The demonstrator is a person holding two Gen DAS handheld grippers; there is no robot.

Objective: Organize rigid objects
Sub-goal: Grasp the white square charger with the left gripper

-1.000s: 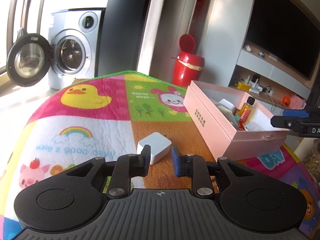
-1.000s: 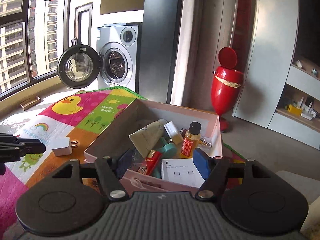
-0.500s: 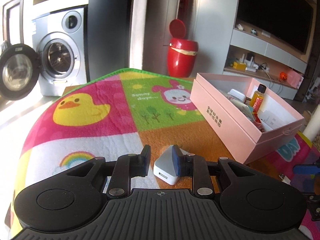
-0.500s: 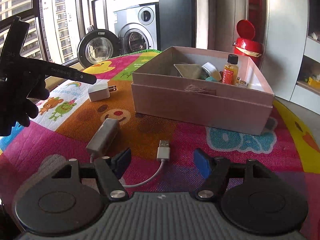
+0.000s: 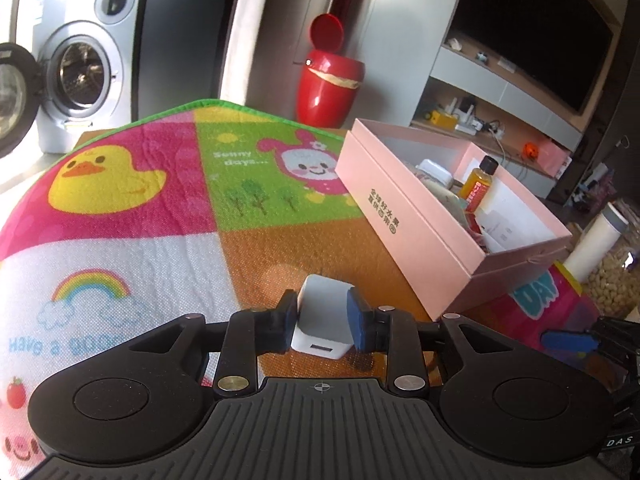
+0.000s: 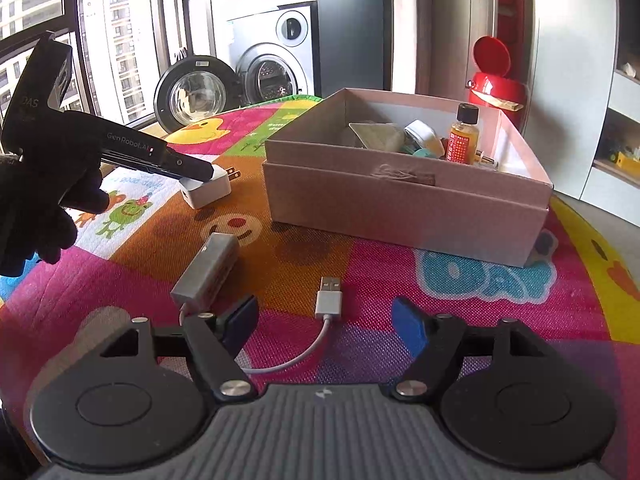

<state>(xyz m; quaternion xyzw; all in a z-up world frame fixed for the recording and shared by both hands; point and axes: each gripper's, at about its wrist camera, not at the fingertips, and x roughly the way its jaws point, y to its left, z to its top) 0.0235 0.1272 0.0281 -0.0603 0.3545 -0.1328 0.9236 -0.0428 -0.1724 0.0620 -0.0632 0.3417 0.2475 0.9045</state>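
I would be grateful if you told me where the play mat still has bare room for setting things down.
The play mat is bare across its duck and rainbow panels, left of the white charger. A strip near the pink box is also bare. It is crowded around the grey adapter and USB plug, and inside the box.

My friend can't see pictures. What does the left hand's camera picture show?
The left gripper, its jaws opening, has a white charger between its fingers, just above a colourful cartoon play mat. To the right sits an open pink box holding a small orange bottle and other bits. Behind are a washing machine and a red bin.
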